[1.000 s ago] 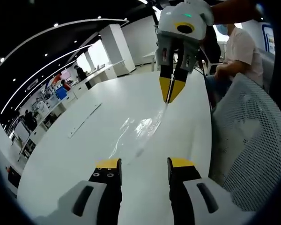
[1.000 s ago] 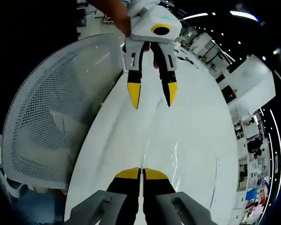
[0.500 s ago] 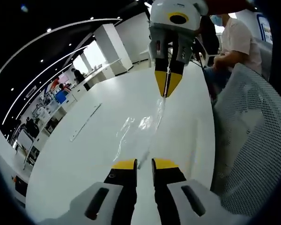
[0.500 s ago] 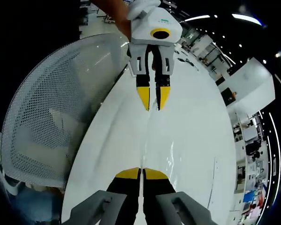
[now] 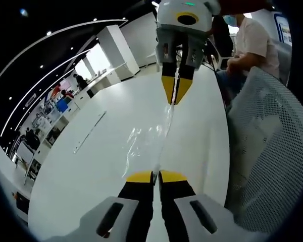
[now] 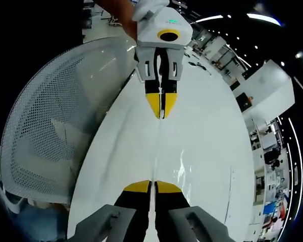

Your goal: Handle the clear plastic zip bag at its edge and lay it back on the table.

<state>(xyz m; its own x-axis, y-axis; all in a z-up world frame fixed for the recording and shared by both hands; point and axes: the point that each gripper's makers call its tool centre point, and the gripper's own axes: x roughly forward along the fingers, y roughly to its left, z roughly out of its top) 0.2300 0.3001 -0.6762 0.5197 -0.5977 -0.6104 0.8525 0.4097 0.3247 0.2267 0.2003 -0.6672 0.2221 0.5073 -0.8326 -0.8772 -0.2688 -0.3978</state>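
With both my hand-held grippers pinching the zip bag's edge, I'd lower it evenly, keeping it taut, onto the worktop.

Both tongs have white-grey bodies, black jaws with yellow tips, and green indicator lights

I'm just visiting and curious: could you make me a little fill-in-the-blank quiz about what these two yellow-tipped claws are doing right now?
1. Both grippers, left and right, pinch a clear plastic zip ____.
2. It stretches above a ____ table.
3. Both grippers' jaws are ____.
4. Beside the table stands a mesh-backed ____.

Missing words: bag; white; shut; chair
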